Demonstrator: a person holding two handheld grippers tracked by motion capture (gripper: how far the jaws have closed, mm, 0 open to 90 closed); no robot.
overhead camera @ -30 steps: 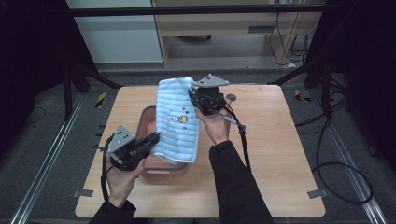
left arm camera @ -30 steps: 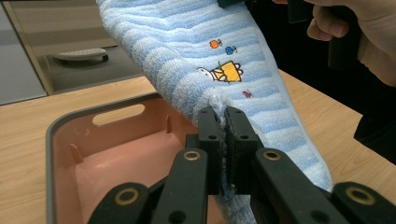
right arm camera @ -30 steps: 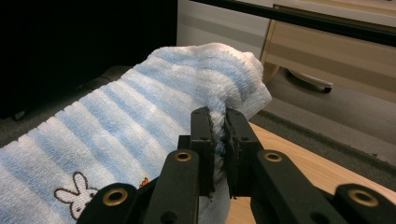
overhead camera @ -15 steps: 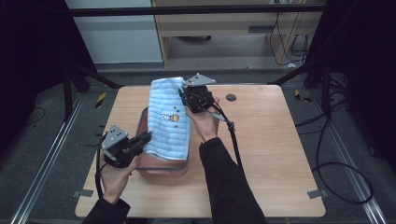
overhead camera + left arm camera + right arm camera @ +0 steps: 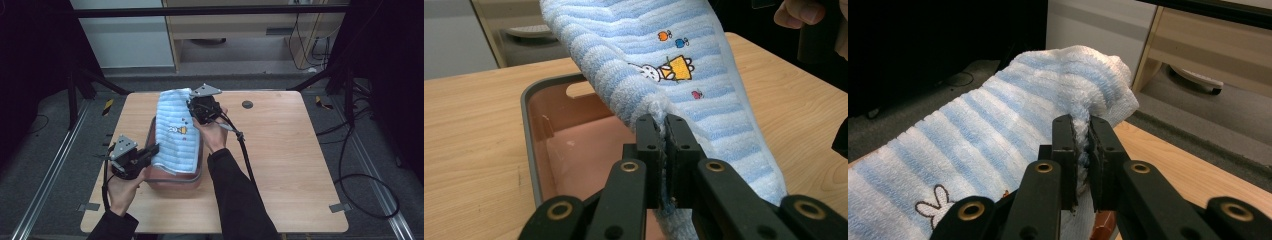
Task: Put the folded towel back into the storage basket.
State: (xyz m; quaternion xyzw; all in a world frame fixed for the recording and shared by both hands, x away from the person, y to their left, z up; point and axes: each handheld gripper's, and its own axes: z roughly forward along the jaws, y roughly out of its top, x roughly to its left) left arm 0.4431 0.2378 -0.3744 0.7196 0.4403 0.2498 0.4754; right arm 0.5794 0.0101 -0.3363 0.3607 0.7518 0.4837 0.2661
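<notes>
1. The left gripper has its 2 jaws pressed together on the near edge of the striped blue towel.
2. The right gripper has its jaws closed tight on the far end of the towel.
3. The towel hangs stretched between both grippers, over the pink tray with a grey rim.
4. The tray stands on the wooden table.
5. A small dark disc lies on the table, well apart from the tray.
6. A black cable runs beside the right forearm.
</notes>
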